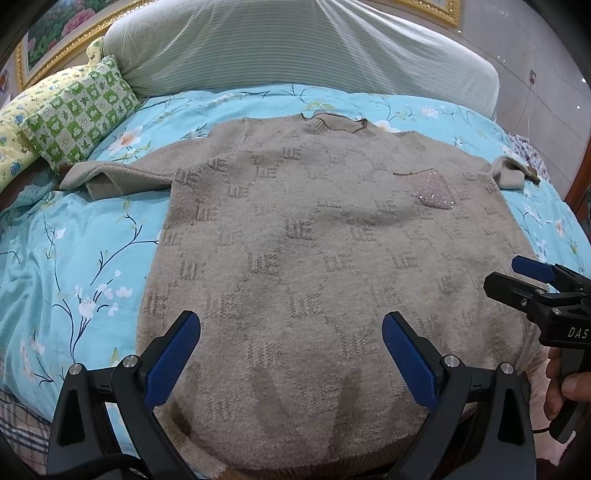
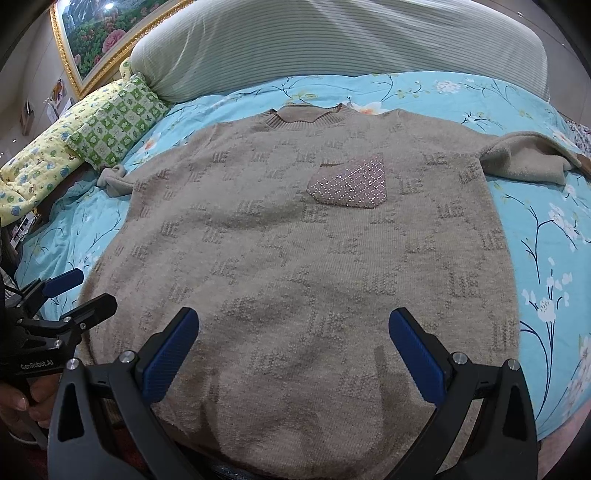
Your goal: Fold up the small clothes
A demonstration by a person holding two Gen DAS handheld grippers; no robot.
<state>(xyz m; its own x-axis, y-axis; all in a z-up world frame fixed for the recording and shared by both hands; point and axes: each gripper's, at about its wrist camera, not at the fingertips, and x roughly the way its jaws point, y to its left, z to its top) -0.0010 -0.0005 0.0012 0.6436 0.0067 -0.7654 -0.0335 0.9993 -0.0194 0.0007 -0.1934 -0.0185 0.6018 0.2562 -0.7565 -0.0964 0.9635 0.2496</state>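
Note:
A beige knitted sweater (image 1: pixel 314 251) with a woven letter pattern lies flat and face up on the bed, collar at the far end; it also shows in the right wrist view (image 2: pixel 295 251). A sparkly pink pocket (image 2: pixel 351 181) sits on its chest. Both sleeves are bunched at the sides (image 1: pixel 110 177) (image 2: pixel 524 158). My left gripper (image 1: pixel 291 332) is open and empty above the sweater's lower hem. My right gripper (image 2: pixel 293 328) is open and empty above the lower part too; it shows at the right edge of the left wrist view (image 1: pixel 517 277).
The sweater lies on a light blue floral bedsheet (image 1: pixel 74 258). A green checked pillow (image 1: pixel 77 114) and a yellow pillow (image 2: pixel 40 162) lie at the far left. A large striped bolster (image 1: pixel 295 48) runs along the head of the bed. A framed flower picture (image 2: pixel 96 33) hangs behind.

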